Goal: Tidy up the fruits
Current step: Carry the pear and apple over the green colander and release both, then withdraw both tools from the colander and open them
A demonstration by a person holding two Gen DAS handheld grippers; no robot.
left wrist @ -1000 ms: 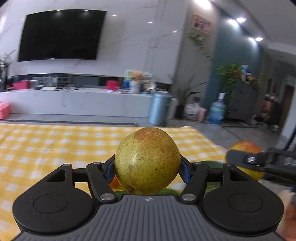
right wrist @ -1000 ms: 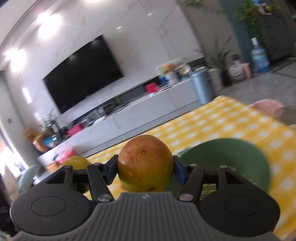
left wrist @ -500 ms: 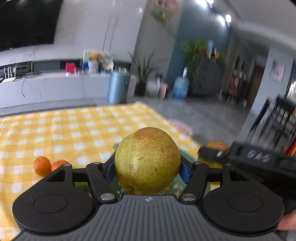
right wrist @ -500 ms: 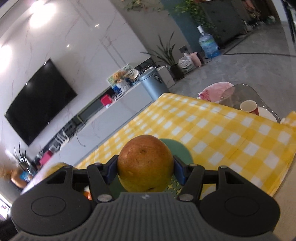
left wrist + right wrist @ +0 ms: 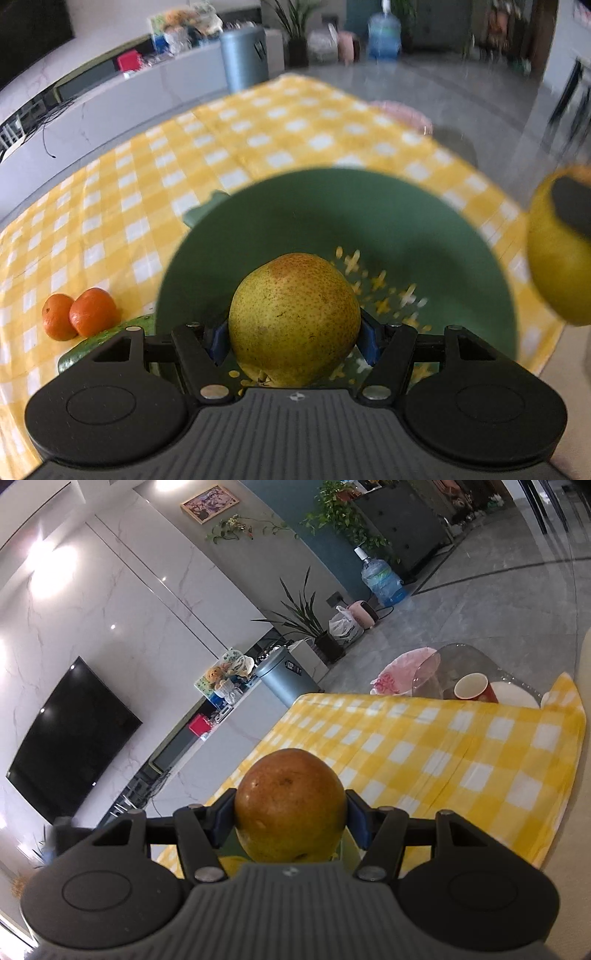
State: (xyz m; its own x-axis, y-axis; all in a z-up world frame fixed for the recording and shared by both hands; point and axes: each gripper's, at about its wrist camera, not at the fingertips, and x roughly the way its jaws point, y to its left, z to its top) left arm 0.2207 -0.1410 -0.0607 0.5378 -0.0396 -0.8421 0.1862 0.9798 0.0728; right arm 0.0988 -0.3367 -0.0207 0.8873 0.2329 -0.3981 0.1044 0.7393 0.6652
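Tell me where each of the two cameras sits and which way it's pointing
Left wrist: rides on the left claw, angled down at the green bowl; its fingers clamp a yellow-green pear.
Right wrist: rides on the right claw, looking more level across the checked tablecloth into the room; its fingers clamp a brownish pear.
Shared: tablecloth and grey bin.

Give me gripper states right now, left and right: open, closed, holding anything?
Left gripper: closed on the yellow-green pear, over the green bowl.
Right gripper: closed on the brownish-orange pear.
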